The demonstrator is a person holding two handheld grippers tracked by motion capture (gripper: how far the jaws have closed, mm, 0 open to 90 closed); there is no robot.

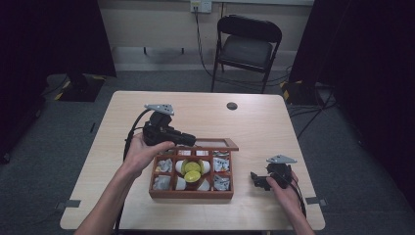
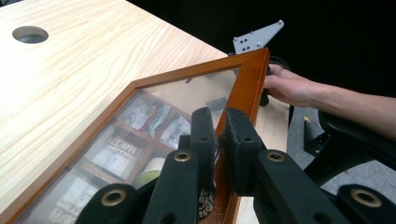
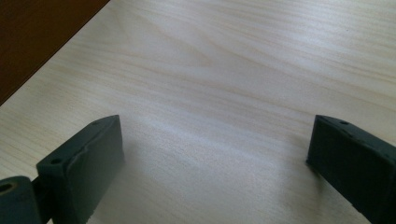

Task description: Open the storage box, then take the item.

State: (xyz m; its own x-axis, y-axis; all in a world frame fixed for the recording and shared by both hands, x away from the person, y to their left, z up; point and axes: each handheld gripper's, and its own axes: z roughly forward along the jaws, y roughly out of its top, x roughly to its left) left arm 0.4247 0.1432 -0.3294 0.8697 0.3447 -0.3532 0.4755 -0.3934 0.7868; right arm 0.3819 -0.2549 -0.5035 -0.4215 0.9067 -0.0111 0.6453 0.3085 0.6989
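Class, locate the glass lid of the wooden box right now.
In the high view, the glass lid stands raised at the wooden box's far edge, pinched by the left gripper.

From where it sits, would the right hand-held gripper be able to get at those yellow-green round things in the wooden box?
Probably yes. The glass-paned wooden lid is held raised by the left hand-held gripper, so the compartmented wooden box lies open. The right hand-held gripper, jaws open, sits beside it with bare table between.

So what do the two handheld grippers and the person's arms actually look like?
Both the left gripper and the right gripper are black, blocky units, each topped with a grey three-cornered plate and trailing a black cable. Brass-coloured rivets dot the left gripper's linkages. The jaws are flat, dark pads. The forearms are bare, with no sleeves visible.
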